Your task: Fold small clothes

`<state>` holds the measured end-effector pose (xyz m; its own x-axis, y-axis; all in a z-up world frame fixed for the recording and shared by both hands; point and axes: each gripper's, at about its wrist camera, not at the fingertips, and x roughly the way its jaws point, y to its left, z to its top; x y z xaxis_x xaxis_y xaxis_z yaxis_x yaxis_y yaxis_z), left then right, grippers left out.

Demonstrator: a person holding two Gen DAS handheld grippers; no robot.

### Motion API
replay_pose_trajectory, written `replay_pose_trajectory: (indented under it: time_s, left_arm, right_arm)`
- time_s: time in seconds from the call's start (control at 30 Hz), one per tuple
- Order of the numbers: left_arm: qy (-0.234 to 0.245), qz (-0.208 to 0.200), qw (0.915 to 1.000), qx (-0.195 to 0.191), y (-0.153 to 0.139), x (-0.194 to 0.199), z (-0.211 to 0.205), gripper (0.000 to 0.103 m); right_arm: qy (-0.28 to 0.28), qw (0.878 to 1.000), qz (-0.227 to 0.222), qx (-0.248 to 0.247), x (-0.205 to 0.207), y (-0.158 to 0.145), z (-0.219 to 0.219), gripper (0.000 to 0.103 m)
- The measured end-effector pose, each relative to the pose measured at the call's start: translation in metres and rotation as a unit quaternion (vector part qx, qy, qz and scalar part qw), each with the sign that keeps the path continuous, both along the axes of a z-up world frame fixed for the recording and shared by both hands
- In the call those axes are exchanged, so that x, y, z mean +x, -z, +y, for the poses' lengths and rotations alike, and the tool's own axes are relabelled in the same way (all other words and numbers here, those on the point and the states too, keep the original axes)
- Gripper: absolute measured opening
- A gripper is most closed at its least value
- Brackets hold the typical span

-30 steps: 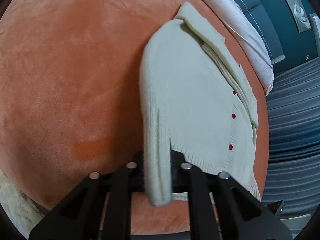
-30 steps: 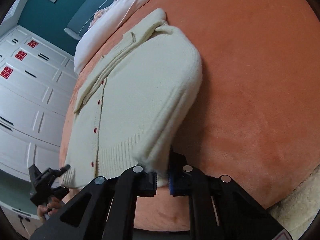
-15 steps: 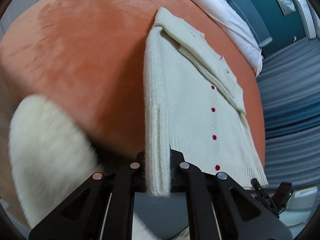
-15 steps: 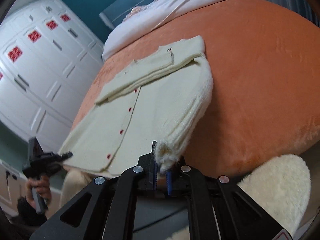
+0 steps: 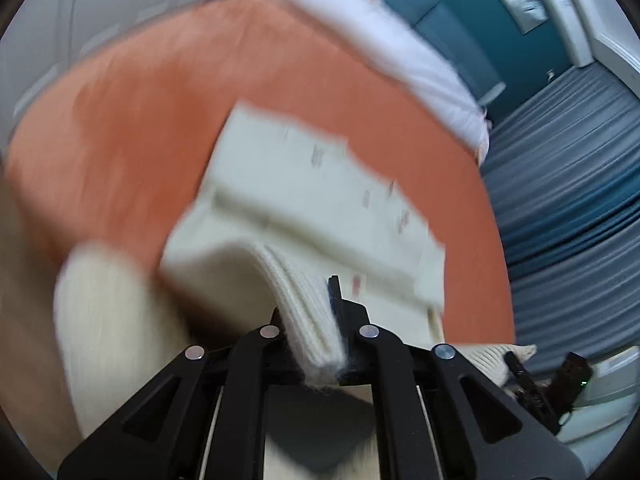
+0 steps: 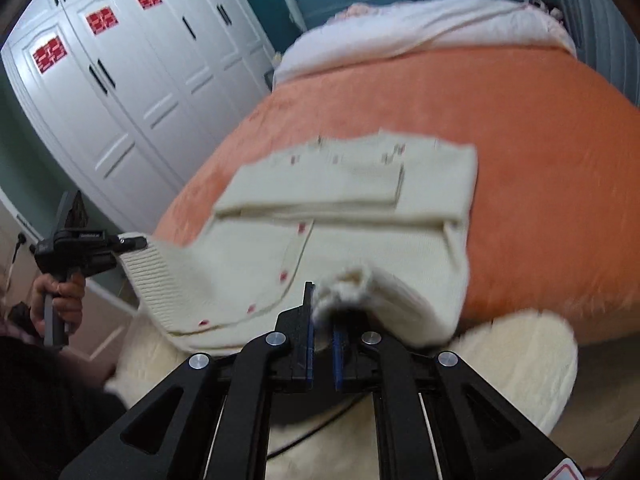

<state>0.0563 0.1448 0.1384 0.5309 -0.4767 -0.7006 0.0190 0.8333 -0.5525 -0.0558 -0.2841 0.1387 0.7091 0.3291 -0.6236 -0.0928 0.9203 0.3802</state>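
Observation:
A cream knit cardigan (image 6: 360, 208) with red buttons lies on the orange bed cover (image 6: 540, 140), its hem end lifted off the bed's near edge. My left gripper (image 5: 316, 328) is shut on a ribbed hem corner of the cardigan (image 5: 308, 208). It also shows in the right wrist view (image 6: 132, 242), holding the left hem corner. My right gripper (image 6: 322, 320) is shut on the other hem corner, a bunched cream fold. The left wrist view is blurred by motion.
A fluffy cream rug (image 6: 512, 368) lies on the floor below the bed edge. White wardrobe doors (image 6: 132, 80) stand at the left. White bedding (image 6: 420, 28) lies at the bed's far end. Grey curtains (image 5: 568, 200) hang to the right.
Both grippers have pulled back and up from the bed, lifting the cardigan's hem end off the near edge. The collar half stays flat on the cover.

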Motion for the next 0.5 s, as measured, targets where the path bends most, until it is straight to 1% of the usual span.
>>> replay_pose_trajectory:
  time_s: [0.03,0.07,0.1,0.13,0.17,0.2,0.23,0.27,0.3,0.33,0.37,0.4,0.43,0.5]
  left_arm:
    - [-0.005,-0.023,0.9997,0.008,-0.002,0.027,-0.009,0.008]
    - [-0.016,-0.041,0.9987,0.024,0.000,0.057,-0.019,0.010]
    - [-0.025,-0.044,0.9980,0.038,0.007,0.087,-0.033,0.013]
    - [-0.037,-0.026,0.9983,0.035,0.022,0.114,-0.037,0.028]
    - [-0.055,-0.001,0.9976,0.042,0.039,0.137,-0.039,0.041]
    - [-0.094,0.021,0.9935,0.061,0.054,0.150,-0.036,0.047]
    - [-0.121,0.033,0.9902,0.062,0.061,0.151,-0.031,0.047]
    - [-0.127,0.034,0.9904,0.045,0.065,0.150,-0.027,0.047]
    - [-0.124,0.029,0.9915,0.024,0.065,0.145,-0.023,0.052]
    - [-0.125,0.021,0.9918,0.021,0.063,0.141,-0.020,0.065]
    - [-0.126,0.009,0.9914,0.032,0.062,0.133,-0.019,0.073]
    - [-0.127,-0.008,0.9905,0.051,0.061,0.124,-0.016,0.083]
    - [-0.122,-0.021,0.9897,0.071,0.061,0.120,-0.017,0.084]
    - [-0.097,-0.021,0.9891,0.109,0.071,0.118,-0.022,0.084]
  right_arm:
    - [0.022,0.999,-0.018,0.015,0.028,0.001,-0.013,0.007]
    - [0.037,0.999,-0.023,0.033,0.053,0.007,-0.025,0.007]
    - [0.067,0.996,-0.023,0.047,0.084,0.016,-0.038,0.008]
    - [0.098,0.993,-0.019,0.062,0.111,0.028,-0.049,0.011]
    - [0.128,0.989,-0.013,0.067,0.126,0.036,-0.058,0.015]
    - [0.173,0.983,-0.002,0.057,0.139,0.044,-0.064,0.021]
    - [0.200,0.978,0.005,0.050,0.145,0.046,-0.068,0.022]
    - [0.207,0.977,0.002,0.056,0.145,0.047,-0.067,0.022]
    - [0.210,0.976,-0.006,0.066,0.138,0.048,-0.067,0.022]
    - [0.208,0.976,-0.012,0.070,0.129,0.048,-0.064,0.031]
    - [0.201,0.977,-0.013,0.064,0.120,0.050,-0.059,0.039]
    - [0.193,0.980,-0.013,0.052,0.114,0.054,-0.054,0.054]
    - [0.184,0.982,-0.008,0.027,0.110,0.060,-0.047,0.057]
    - [0.172,0.985,0.012,-0.013,0.110,0.075,-0.043,0.057]
